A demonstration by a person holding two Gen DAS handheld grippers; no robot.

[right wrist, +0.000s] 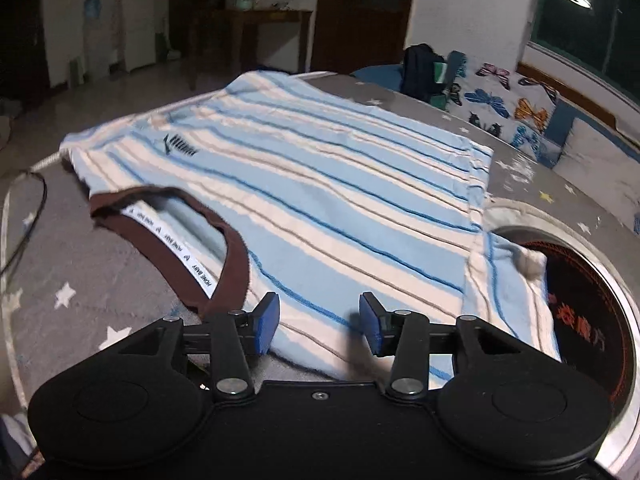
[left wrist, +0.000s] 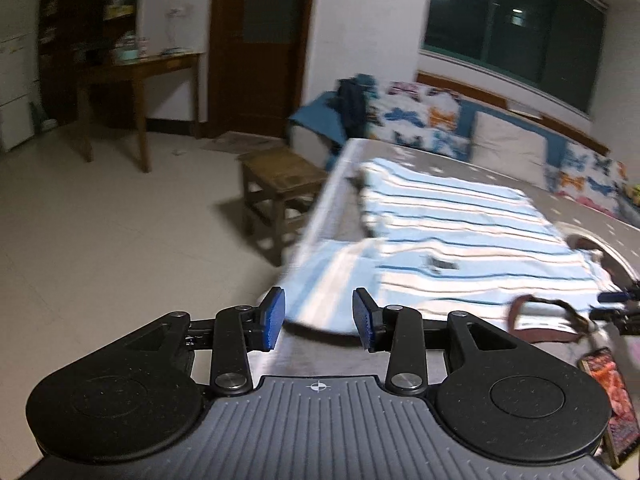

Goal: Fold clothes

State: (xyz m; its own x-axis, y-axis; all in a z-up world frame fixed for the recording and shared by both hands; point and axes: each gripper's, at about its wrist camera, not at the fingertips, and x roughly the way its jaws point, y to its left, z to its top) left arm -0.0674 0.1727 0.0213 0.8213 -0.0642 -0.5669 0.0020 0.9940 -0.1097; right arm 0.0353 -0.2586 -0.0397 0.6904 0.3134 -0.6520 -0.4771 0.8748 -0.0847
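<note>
Left gripper [left wrist: 319, 318] has its 2 blue pads spread apart with nothing between them, sitting just short of the striped shirt [left wrist: 460, 236], near its sleeve by the table's [left wrist: 400, 148] edge. Right gripper [right wrist: 319, 323] is spread wide too, empty, right over the shirt's shoulder beside the brown collar [right wrist: 236, 264]. Shirt lies flat on the starry grey table.

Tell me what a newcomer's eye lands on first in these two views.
First, the striped T-shirt, light blue and white, spread flat over the grey star-printed table cover, its brown collar nearest the right gripper. Next, both pairs of blue-padded fingers stand open, the left gripper by a sleeve at the table edge. Behind, a butterfly-print sofa runs under the dark window.
</note>
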